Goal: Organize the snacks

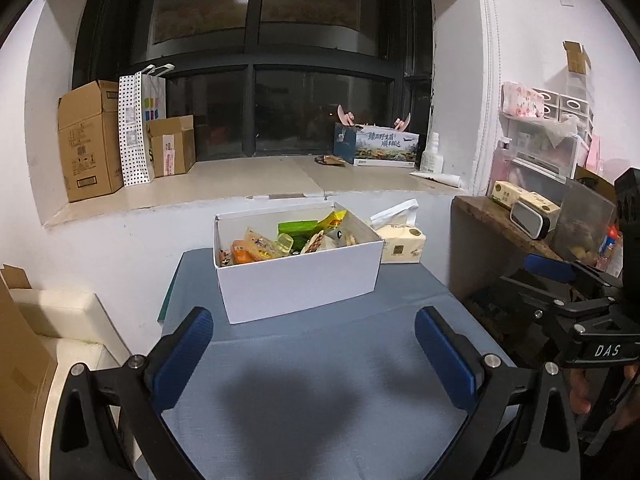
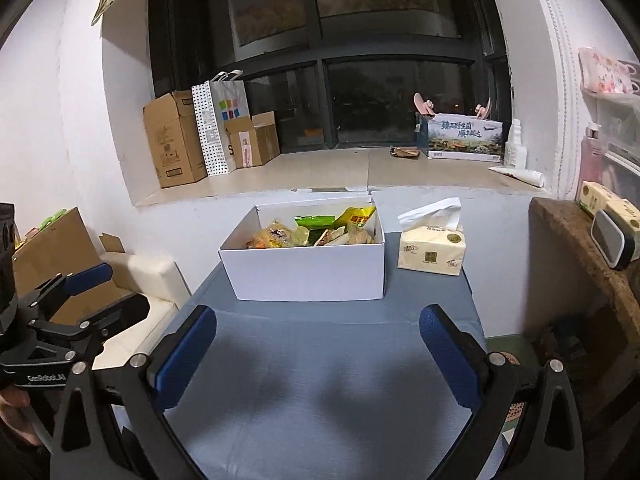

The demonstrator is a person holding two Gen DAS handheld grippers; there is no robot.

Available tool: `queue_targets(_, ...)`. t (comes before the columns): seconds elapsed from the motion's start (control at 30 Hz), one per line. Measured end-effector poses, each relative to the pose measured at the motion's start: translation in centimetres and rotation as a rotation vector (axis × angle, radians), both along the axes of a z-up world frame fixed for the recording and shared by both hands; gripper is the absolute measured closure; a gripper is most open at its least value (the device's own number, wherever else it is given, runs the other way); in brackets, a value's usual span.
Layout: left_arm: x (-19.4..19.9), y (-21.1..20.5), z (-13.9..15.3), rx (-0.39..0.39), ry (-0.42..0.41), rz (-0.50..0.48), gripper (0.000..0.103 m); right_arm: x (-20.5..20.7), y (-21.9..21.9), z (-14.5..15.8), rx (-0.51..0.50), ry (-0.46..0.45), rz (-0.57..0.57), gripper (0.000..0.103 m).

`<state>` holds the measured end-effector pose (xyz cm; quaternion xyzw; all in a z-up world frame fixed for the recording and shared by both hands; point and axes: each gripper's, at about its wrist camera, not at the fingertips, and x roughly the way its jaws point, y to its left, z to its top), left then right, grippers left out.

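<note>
A white cardboard box (image 1: 298,278) stands at the far end of a table covered in blue-grey cloth (image 1: 320,360). It holds several wrapped snacks (image 1: 288,238) in orange, green and yellow. The box (image 2: 308,270) and its snacks (image 2: 316,230) also show in the right wrist view. My left gripper (image 1: 314,354) is open and empty, low over the cloth, well short of the box. My right gripper (image 2: 318,354) is open and empty too, beside it at about the same distance; it shows at the right edge of the left wrist view (image 1: 568,280).
A pack of tissues (image 2: 432,250) stands right of the box. A wooden shelf (image 2: 580,248) with small items is on the right. A white seat (image 2: 136,276) and cardboard (image 2: 52,256) are on the left. The windowsill (image 2: 340,172) behind holds cardboard boxes and a paper bag.
</note>
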<state>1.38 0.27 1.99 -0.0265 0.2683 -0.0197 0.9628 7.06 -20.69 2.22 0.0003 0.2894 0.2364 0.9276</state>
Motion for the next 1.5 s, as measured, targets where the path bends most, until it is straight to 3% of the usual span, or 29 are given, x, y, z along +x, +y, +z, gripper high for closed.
queue_targets(0.3,0.3,0.2,-0.4,-0.031,0.024,-0.009,0.0,0.1,-0.2,-0.1,0.003,0.003,-0.005,0.0)
queue_targets(1.5,0.6,0.1,-1.0,-0.013,0.057,-0.013,0.0,0.0,-0.2,-0.3,-0.005,0.023,-0.017,0.0)
